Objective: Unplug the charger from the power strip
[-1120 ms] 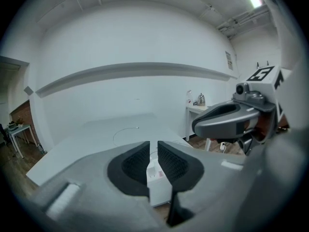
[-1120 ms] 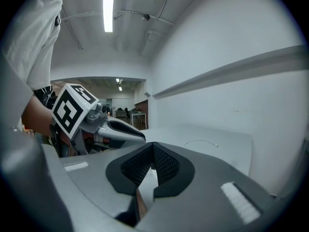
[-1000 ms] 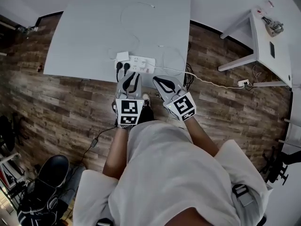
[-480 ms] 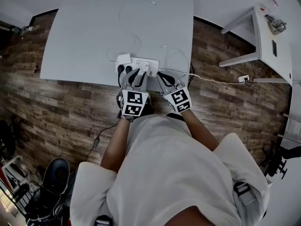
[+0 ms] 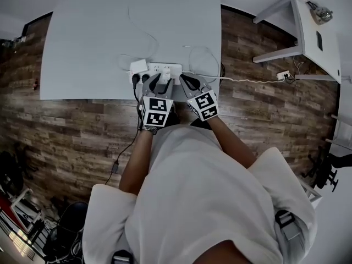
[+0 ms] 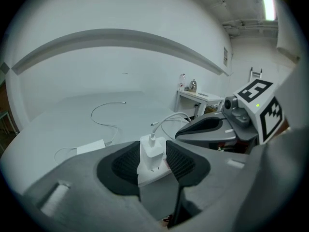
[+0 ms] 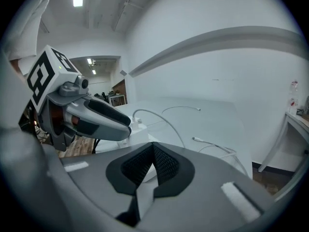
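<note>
1. The person's white sleeves (image 5: 165,202) fill the near edge of the head view, above a wooden floor (image 5: 66,131).
2. The left claw (image 5: 159,80) is released: its jaws have just been opening, and they stand apart on either side of the white charger (image 6: 153,151) without clamping it.
3. The right claw (image 5: 185,81) is clenched, pads meeting with nothing between them, its tip over the right end of the power strip (image 5: 159,69).
4. The charger stands upright, plugged into the power strip at the near edge of the grey worktop (image 5: 99,37); a white cable (image 6: 169,122) leaves its top.
5. Two black plugs (image 5: 141,78) sit at the strip's left end, just beside a flat white adapter (image 5: 138,66).
6. Farther back, a thin white cord (image 5: 144,21) loops across the worktop.
7. A white side table (image 5: 313,32) stands well apart to the right.
</note>
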